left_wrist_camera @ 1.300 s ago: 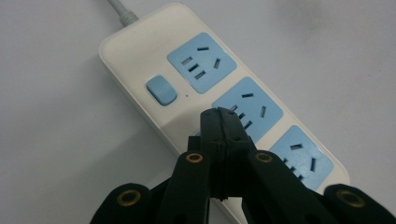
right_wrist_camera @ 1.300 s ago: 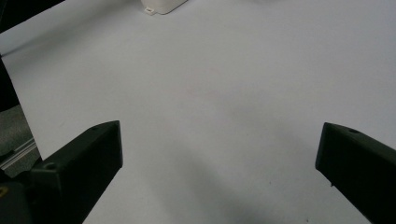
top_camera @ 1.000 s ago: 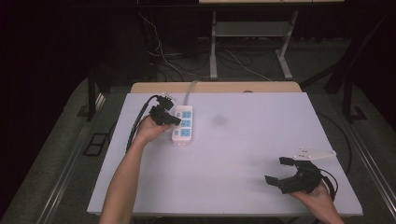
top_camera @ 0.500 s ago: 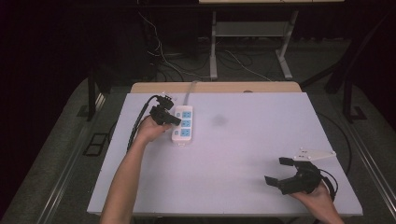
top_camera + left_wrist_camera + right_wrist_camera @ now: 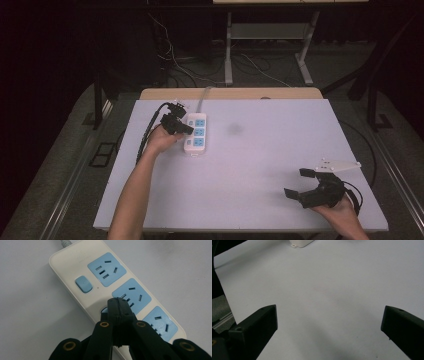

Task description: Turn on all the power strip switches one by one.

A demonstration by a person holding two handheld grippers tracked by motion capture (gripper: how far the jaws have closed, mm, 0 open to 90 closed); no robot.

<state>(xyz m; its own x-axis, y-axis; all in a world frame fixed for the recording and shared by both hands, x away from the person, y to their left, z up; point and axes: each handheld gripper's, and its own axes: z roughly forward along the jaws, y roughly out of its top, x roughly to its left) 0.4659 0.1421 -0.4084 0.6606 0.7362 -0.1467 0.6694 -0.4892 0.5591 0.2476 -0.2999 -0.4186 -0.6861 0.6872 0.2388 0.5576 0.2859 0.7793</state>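
Note:
A white power strip (image 5: 196, 132) with three blue sockets lies at the back left of the table. In the left gripper view the power strip (image 5: 72, 267) has a blue switch (image 5: 83, 284) beside the far socket. My left gripper (image 5: 188, 130) is shut, jaws pressed together with nothing between them. Its tip (image 5: 119, 301) rests at a second blue switch (image 5: 103, 311), mostly hidden under it, next to the middle socket. My right gripper (image 5: 298, 182) stands open near the table's front right corner, and its wide-apart jaws (image 5: 330, 313) frame bare tabletop.
The strip's grey cord (image 5: 204, 93) runs off the back edge of the white table (image 5: 260, 165). A faint dark spot (image 5: 234, 129) marks the surface right of the strip. Cables and a metal stand (image 5: 265, 45) are on the floor behind.

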